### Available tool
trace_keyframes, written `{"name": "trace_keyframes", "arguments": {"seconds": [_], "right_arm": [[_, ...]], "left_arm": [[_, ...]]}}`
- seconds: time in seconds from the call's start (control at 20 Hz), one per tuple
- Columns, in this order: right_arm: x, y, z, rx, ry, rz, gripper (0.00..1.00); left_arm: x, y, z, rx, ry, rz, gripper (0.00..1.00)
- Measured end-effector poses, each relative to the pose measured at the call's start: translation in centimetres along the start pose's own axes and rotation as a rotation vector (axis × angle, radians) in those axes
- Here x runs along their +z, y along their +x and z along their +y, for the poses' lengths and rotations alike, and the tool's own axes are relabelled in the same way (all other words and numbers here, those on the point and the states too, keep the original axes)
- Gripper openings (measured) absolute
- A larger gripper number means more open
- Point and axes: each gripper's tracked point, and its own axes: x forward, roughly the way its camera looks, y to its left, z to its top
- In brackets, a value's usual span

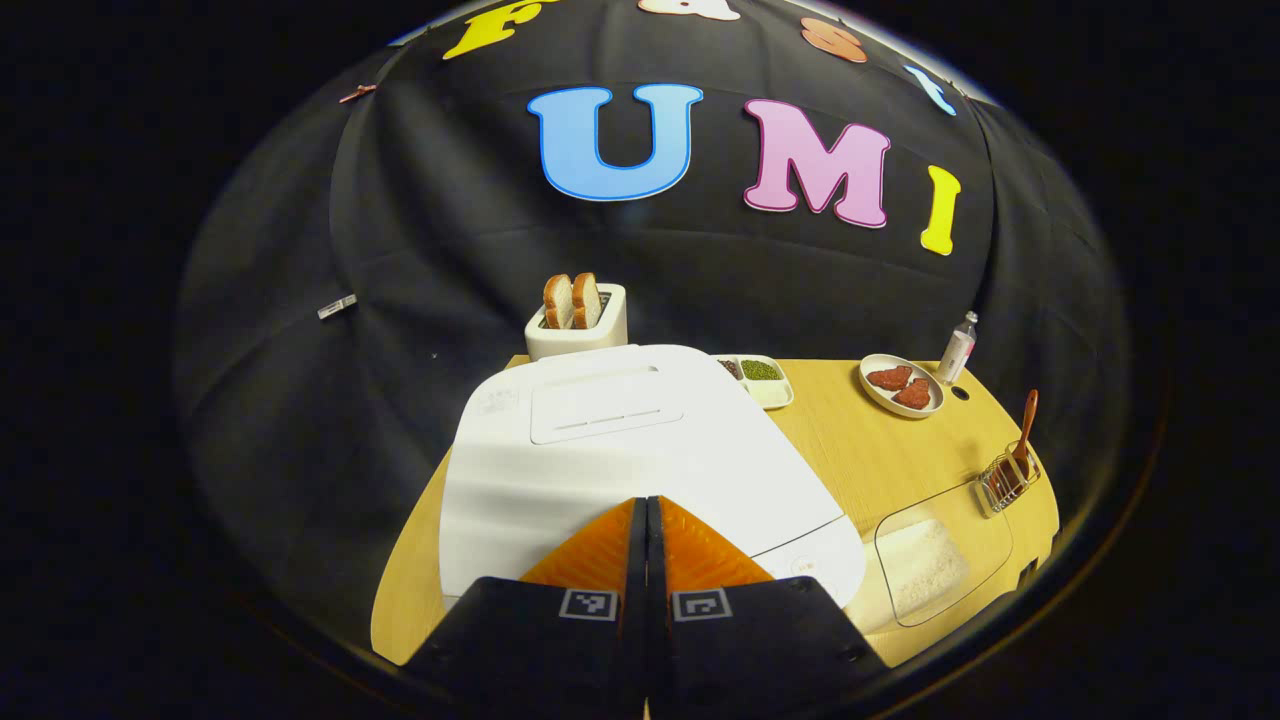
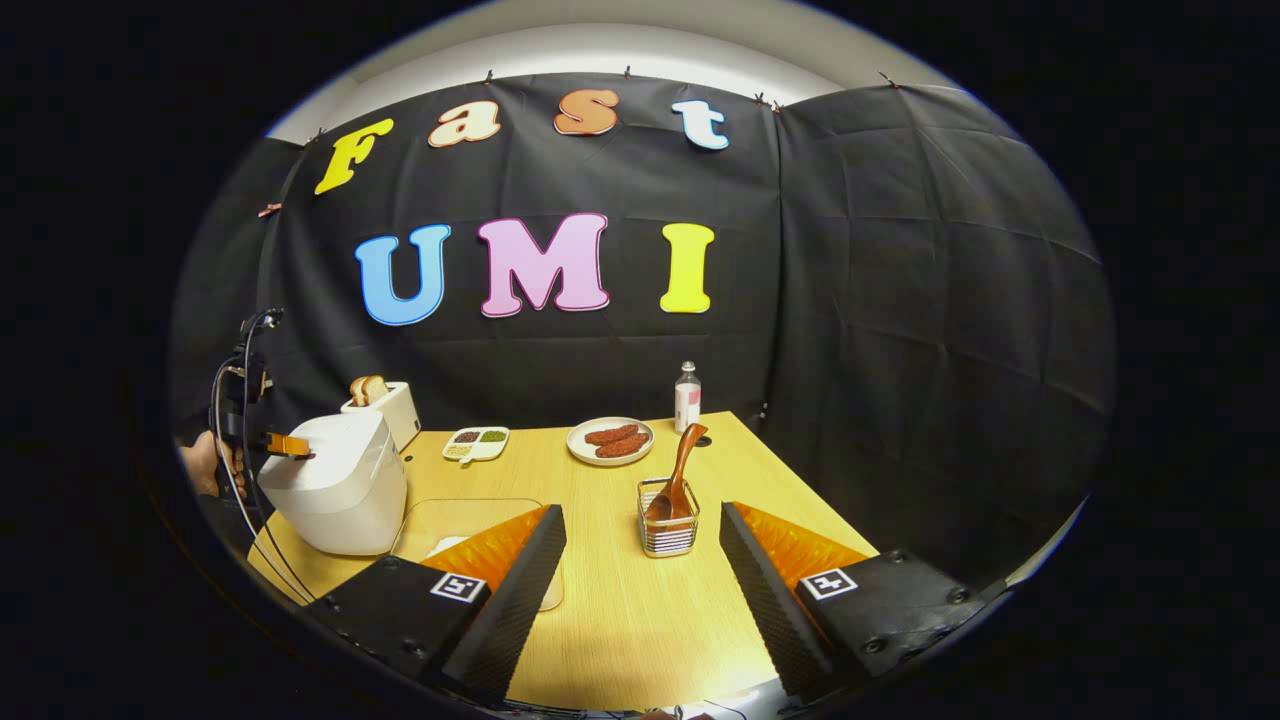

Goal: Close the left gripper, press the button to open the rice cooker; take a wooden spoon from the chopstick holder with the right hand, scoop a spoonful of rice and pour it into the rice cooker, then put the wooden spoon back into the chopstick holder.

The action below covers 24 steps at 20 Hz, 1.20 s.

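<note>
Two grippers, two different states: your left gripper [image 1: 646, 520] has its fingers pressed together with nothing between them, and it hangs over the front edge of the white, boxy rice cooker [image 1: 620, 450], whose lid is still down. From the right gripper view you can see those joined tips at the cooker's top front, at about nine o'clock. Whether they touch the button cannot be told. So you are on the first step, the press to open.

Your right gripper [image 2: 640, 560] is spread wide and empty above the pale wooden table [image 2: 620, 620]. Straight ahead at twelve o'clock, between its fingers and a little beyond them, stands the small wire chopstick holder [image 2: 668, 520], with the brown wooden spoon [image 2: 680, 475] upright in it, handle leaning toward one o'clock. The clear tray of white rice [image 1: 925, 565] lies between cooker and holder.

Next, I judge, you need a firm downward push on the release until the lid springs. Then bring the right gripper forward and grip the spoon's handle high, lifting straight up so the light holder does not tip.
</note>
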Motion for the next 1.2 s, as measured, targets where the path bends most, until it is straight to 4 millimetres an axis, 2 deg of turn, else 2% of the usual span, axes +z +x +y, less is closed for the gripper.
{"name": "trace_keyframes", "arguments": {"seconds": [0.15, 0.25, 0.35, 0.45, 0.55, 0.65, 0.75, 0.95, 1.2], "right_arm": [[0.0, 0.4, 0.2, 0.006, 0.013, -0.004, 0.98], [0.1, 0.6, -0.2, 0.003, 0.023, -0.003, 0.98], [0.9, 0.6, -1.0, -0.011, 0.029, -0.024, 0.98], [1.1, 0.8, -1.9, -0.026, 0.033, -0.027, 0.98], [1.2, 1.1, -2.6, -0.038, 0.033, -0.031, 0.98], [1.8, 1.6, -3.5, -0.054, -0.001, -0.045, 0.98], [2.2, 2.2, -3.6, -0.040, 0.001, -0.051, 0.98], [2.7, 3.7, -3.8, -0.005, -0.013, -0.044, 0.98], [2.3, 7.1, -4.3, 0.043, -0.003, 0.023, 0.98]], "left_arm": [[0.4, 0.1, 0.0, -0.002, 0.005, 0.003, 0.06], [1.2, -0.7, 0.2, 0.026, 0.040, -0.015, 0.06], [4.5, -2.4, 0.2, 0.083, 0.107, -0.136, 0.07], [8.5, -5.4, 0.1, 0.140, 0.168, -0.276, 0.07], [10.2, -7.8, -1.1, 0.149, 0.163, -0.328, 0.07], [10.4, -9.9, -2.7, 0.121, 0.105, -0.358, 0.07], [9.9, -11.7, -4.5, 0.083, 0.036, -0.374, 0.07], [7.7, -15.4, -8.3, -0.005, -0.045, -0.398, 0.08], [4.9, -18.2, -12.2, -0.073, -0.074, -0.403, 0.08]]}}
